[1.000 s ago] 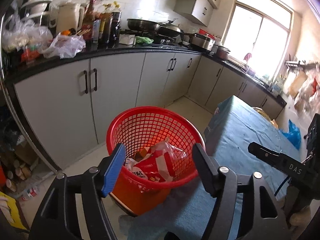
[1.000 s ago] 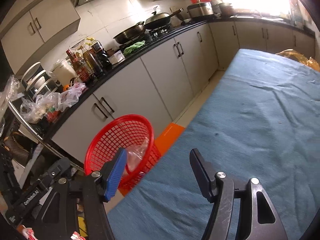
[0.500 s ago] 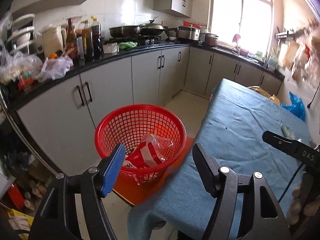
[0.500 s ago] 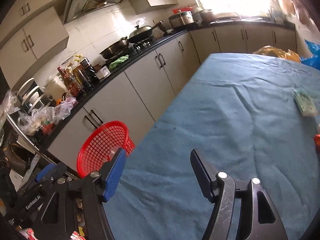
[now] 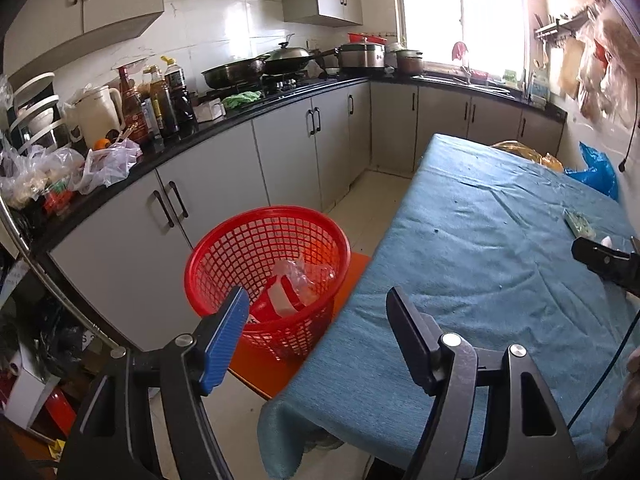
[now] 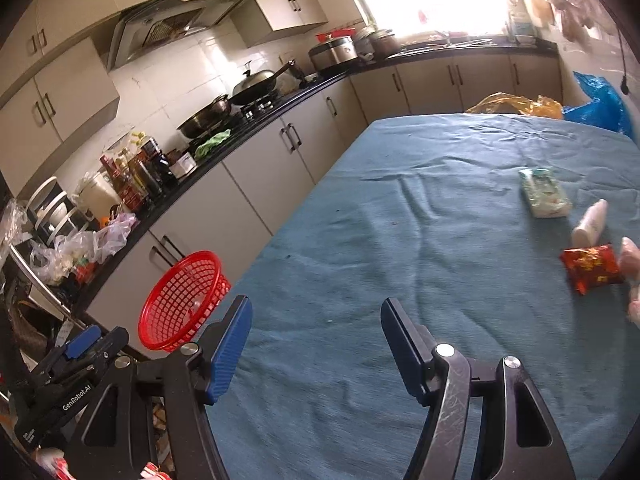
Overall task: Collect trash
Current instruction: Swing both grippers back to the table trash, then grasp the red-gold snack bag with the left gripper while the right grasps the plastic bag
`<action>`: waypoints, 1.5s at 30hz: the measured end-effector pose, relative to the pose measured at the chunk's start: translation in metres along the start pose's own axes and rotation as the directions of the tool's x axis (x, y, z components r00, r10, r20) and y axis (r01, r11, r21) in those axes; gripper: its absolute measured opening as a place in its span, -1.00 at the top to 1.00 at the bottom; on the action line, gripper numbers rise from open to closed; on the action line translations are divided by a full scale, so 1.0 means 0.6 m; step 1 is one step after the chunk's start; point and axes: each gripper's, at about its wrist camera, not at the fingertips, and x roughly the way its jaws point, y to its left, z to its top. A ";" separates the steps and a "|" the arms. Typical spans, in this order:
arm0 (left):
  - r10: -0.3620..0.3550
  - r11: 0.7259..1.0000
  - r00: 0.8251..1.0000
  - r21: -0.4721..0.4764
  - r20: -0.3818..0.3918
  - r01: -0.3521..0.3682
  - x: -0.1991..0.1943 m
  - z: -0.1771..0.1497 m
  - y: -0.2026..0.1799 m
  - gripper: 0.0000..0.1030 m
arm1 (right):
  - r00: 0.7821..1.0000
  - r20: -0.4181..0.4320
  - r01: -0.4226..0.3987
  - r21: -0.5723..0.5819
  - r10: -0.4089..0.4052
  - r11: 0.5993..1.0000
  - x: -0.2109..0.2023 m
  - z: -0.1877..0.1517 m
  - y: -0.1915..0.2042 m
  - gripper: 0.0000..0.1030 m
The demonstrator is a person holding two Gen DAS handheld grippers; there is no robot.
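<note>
Wrappers (image 5: 294, 288) in the red basket (image 5: 224, 252) show only from the left tool (image 5: 316, 320); both tools gape empty.

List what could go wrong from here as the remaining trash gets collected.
The white bottle lies on its side by the red snack packet; a clumsy grasp may roll it away. The red basket stands on the floor beside the table, so a drop released early could land outside it.
</note>
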 end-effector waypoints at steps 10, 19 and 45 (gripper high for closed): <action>-0.033 0.999 0.999 0.026 -0.036 0.034 0.011 0.002 -0.046 -0.45 | 0.999 0.014 0.034 0.073 -0.035 0.997 -0.038 -0.003 -0.076 -0.40; -0.091 0.992 0.994 0.082 -0.068 0.097 0.025 0.003 -0.111 -0.45 | 0.995 0.038 0.086 0.163 -0.094 0.983 -0.102 -0.003 -0.175 -0.41; -0.436 0.873 0.883 0.157 -0.176 0.462 0.045 0.015 -0.296 -0.45 | 0.957 -0.022 0.279 0.361 -0.291 0.890 -0.140 -0.013 -0.428 -0.48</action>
